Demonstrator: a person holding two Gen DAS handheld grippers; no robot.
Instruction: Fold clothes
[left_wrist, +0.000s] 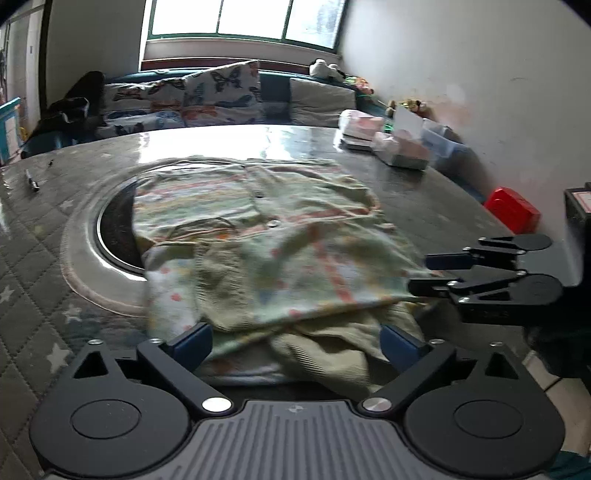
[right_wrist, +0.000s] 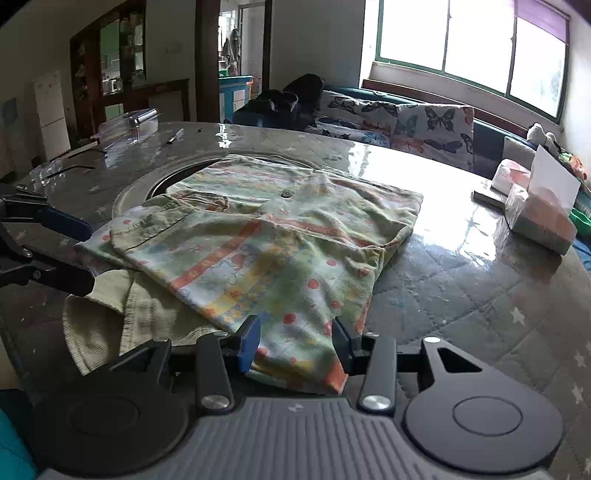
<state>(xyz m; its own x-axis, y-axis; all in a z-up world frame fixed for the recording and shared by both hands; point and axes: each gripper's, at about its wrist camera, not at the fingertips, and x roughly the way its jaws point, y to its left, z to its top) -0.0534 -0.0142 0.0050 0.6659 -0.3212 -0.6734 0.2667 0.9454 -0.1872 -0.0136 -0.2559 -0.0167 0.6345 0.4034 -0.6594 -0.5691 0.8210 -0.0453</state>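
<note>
Garment (right_wrist: 266, 243) is thin, limp, light cotton on the tabletop (right_wrist: 461, 280) just ahead of both grippers: left gripper (left_wrist: 295, 341) gapes wide over its near hem, right gripper (right_wrist: 295, 343) half-open straddling the corner—pinch edges, not middle.
</note>
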